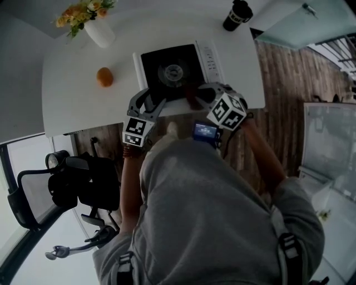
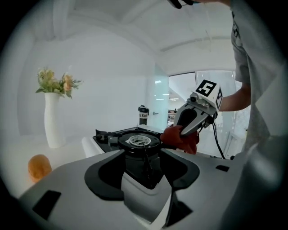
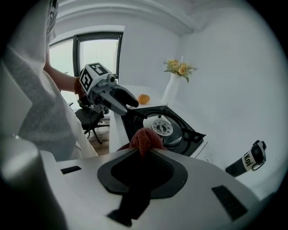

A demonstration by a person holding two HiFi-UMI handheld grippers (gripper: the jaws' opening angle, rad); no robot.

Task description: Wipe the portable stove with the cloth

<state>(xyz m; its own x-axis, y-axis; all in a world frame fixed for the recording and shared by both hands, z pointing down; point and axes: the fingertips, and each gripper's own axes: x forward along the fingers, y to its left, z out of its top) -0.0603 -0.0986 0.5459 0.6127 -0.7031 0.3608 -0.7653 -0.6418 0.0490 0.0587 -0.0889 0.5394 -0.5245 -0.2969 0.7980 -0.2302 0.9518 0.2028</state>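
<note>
White table [image 1: 72, 106]: left gripper [image 3: 133, 103], jaws closed on nothing, points at the black portable stove [image 1: 172, 72] near its front left corner. Right gripper [image 2: 183, 131] clamps a red cloth [image 3: 144, 138] at the stove's near edge. Wiping seems under way; next, probably sweep the cloth across the top

This looks like a bright, modern office or studio room. A black swivel office chair [image 1: 83, 186] stands at the lower left of the head view, a wood-plank floor [image 1: 283, 106] runs down the right, and a pale glass partition [image 1: 295, 25] fills the upper right. The white rectangular table [image 1: 72, 106] carries a white vase of yellow-orange flowers [image 1: 99, 30], a black portable stove [image 1: 169, 69] and a black lidded tumbler [image 1: 237, 15]. A tall dark-framed window [image 3: 96, 51] shows at the upper left of the right gripper view.
</note>
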